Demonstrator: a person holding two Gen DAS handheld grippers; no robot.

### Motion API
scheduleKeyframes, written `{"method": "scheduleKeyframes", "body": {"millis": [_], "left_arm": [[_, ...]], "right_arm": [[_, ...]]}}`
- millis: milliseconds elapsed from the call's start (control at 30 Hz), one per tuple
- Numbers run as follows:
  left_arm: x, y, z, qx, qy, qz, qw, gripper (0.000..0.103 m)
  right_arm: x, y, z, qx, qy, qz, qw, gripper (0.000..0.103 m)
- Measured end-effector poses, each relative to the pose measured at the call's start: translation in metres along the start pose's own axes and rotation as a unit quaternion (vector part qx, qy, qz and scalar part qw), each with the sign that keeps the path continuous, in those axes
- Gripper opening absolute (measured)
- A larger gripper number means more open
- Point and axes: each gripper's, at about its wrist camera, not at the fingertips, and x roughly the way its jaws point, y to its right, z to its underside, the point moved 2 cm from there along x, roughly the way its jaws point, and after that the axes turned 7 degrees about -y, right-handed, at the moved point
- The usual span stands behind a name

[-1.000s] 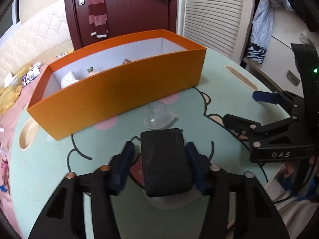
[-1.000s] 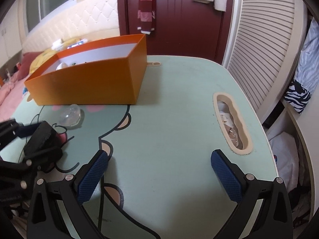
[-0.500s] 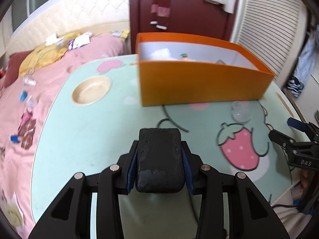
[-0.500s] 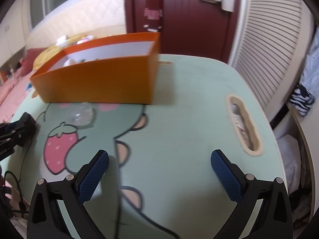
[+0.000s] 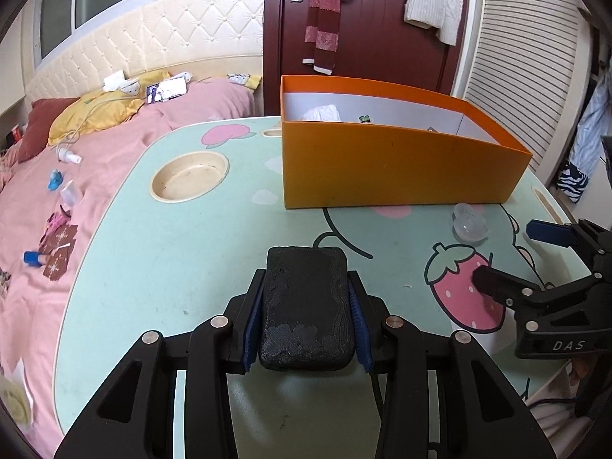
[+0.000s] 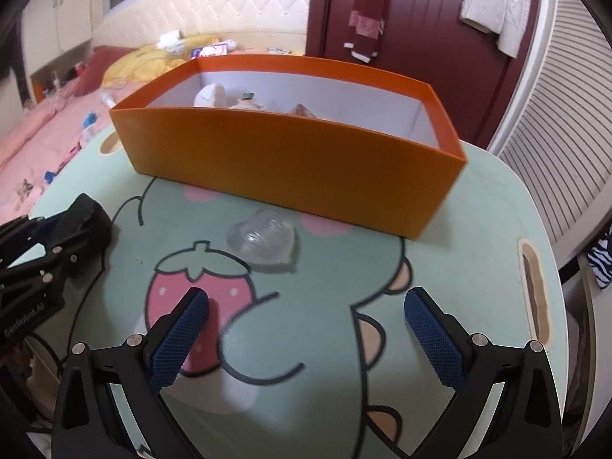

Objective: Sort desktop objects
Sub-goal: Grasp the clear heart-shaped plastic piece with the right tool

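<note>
While we clamp the black pouch [image 5: 306, 308] between the left gripper's [image 5: 306, 317] blue pads [image 5: 253, 321], it sits lifted off the table [image 5: 160, 267], at 6 o'clock in the left wrist view. A second ago that pouch lay on the table with the pads standing off either side; now they press its flanks, so the grab is done. Our view has also swung: the orange box [image 5: 397, 168] now sits at 1 o'clock, holding a few small items. We judge the next step is carrying the pouch over the box wall and dropping it in. The clear plastic lid [image 6: 264, 235] lies on the table just before the box, at 12 o'clock in the right wrist view. The right gripper [image 6: 306, 340] hangs wide open and empty, now nearer the lid, probably the next pick.
</note>
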Motion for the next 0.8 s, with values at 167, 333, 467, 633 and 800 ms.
{"method": "scheduleKeyframes", "body": {"millis": [167, 333, 467, 633, 800], "left_arm": [[0.001, 0.003, 0.0, 0.005, 0.003, -0.009, 0.9999, 0.041], [0.002, 0.002, -0.001, 0.006, 0.004, -0.008, 0.9999, 0.041], [0.002, 0.002, -0.001, 0.006, 0.005, -0.008, 0.9999, 0.041], [0.001, 0.001, -0.001, 0.007, 0.005, -0.007, 0.9999, 0.041], [0.001, -0.001, -0.001, 0.008, 0.005, -0.006, 0.9999, 0.041]], "right_arm": [[0.005, -0.006, -0.007, -0.002, 0.0, -0.008, 1.0, 0.103], [0.013, -0.01, -0.019, 0.003, -0.003, -0.017, 1.0, 0.103], [0.015, -0.011, -0.024, 0.009, 0.006, -0.013, 1.0, 0.089], [0.007, -0.008, -0.025, 0.016, 0.023, -0.026, 0.999, 0.037], [0.003, -0.008, -0.022, 0.019, 0.024, -0.033, 0.999, 0.037]]}}
